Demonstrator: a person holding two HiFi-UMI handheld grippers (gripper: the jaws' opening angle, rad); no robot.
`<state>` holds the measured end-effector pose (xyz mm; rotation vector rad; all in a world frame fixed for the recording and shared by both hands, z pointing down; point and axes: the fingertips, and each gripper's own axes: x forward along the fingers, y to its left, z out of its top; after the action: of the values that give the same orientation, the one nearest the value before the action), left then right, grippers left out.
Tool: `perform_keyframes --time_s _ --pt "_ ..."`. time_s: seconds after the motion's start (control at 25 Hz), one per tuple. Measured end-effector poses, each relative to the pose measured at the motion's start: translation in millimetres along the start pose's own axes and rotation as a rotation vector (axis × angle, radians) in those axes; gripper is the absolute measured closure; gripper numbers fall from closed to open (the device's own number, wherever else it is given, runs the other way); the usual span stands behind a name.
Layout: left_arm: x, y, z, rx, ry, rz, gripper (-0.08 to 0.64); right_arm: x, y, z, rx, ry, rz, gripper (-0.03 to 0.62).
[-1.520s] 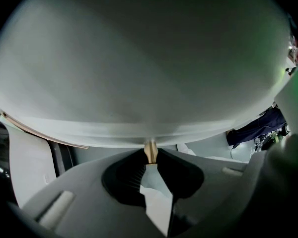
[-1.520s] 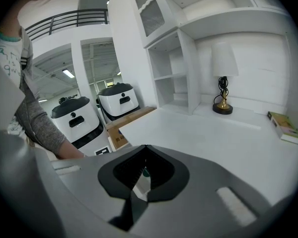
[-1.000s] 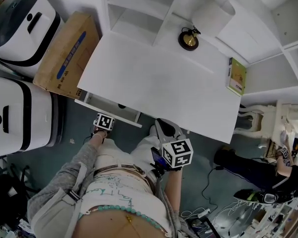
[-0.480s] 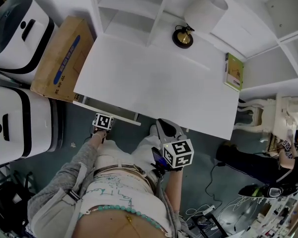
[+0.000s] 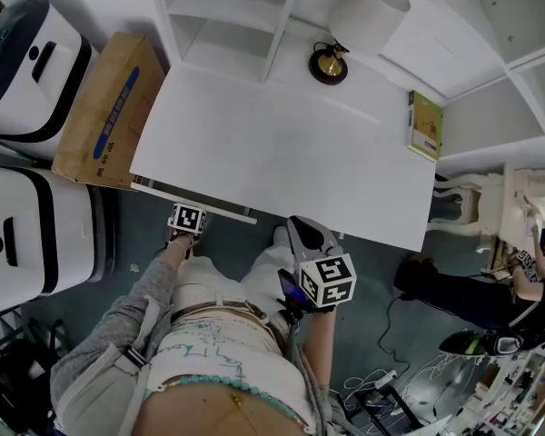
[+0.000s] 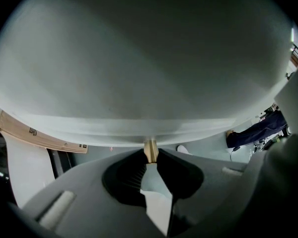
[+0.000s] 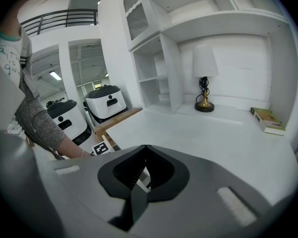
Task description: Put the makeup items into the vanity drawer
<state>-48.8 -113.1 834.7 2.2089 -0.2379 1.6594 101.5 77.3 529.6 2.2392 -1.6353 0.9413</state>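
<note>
Furniture: white desk (image 5: 282, 153), its top spreading ahead of the left gripper (image 6: 150, 153) and the right gripper (image 5: 304, 236)
Storage: white open shelves (image 5: 218, 16) beyond the desk's far side
Light: lamp (image 5: 328, 64), white shade and brass base, far ahead of the right gripper
Right edge: green book (image 5: 425, 125)
Left side: brown cardboard box (image 5: 109, 107), then two white-and-black machines (image 5: 32, 225), left of the left gripper
Floor: grey-blue carpet (image 5: 372, 280), cables (image 5: 372, 384) behind the right gripper

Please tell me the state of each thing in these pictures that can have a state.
White vanity drawer: almost shut, a narrow strip sticks out.
Left hand-held gripper: shut on the small brass drawer knob.
Right hand-held gripper: shut, empty.
White-shaded brass table lamp: upright, seemingly unlit.
Green book: closed, lying flat.
Brown cardboard box: closed.
</note>
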Motion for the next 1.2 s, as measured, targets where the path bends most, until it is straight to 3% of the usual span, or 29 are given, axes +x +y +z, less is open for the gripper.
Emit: perform_keyframes --time_s 0.12,0.28,0.56,0.72,1.2 --pt "-2 8 1 0.011 0.012 0.04 0.491 -1 -3 1 0.003 0.002 -0.004 0.563" --pt "2 0 3 -0.013 0.014 -0.006 0.494 -1 -6 1 0.006 0.009 -0.014 0.563" --pt "4 5 5 -0.001 0.015 0.02 0.502 -4 -12 0 0.01 0.007 -0.03 0.563" --pt "6 -1 8 -0.014 0.021 -0.008 0.503 -5 -17 -1 0.014 0.006 -0.037 0.563" --pt "8 2 21 -0.009 0.023 0.002 0.503 -10 -26 0 0.032 0.0 -0.065 0.563"
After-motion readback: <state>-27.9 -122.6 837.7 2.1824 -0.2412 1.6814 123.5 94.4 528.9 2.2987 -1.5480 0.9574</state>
